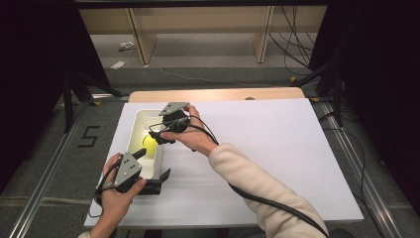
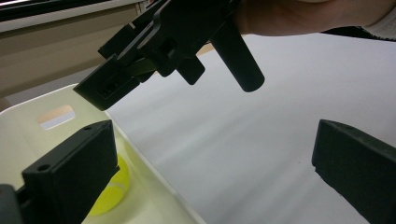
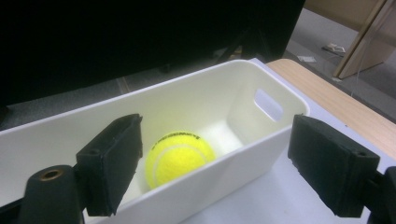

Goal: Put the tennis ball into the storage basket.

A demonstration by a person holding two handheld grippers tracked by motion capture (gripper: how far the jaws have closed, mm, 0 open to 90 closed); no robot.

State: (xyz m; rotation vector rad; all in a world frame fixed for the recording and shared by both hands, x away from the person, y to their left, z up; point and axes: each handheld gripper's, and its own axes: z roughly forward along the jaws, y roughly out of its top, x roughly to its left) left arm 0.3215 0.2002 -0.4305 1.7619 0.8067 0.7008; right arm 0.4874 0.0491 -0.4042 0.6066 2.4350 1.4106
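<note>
Fingers apart on both. High view: right gripper [image 1: 157, 137] over the long white plastic bin [image 1: 141, 118], left gripper [image 1: 151, 166] straddling its near wall, likely steadying. Left gripper view: bin wall between the jaws. Right gripper view: yellow felt tennis ball [image 3: 179, 156] on the bin floor, unheld.

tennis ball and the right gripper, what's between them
In the right gripper view, the white bin's near wall stands between the open right gripper and the tennis ball, which lies inside on the bin floor.
</note>
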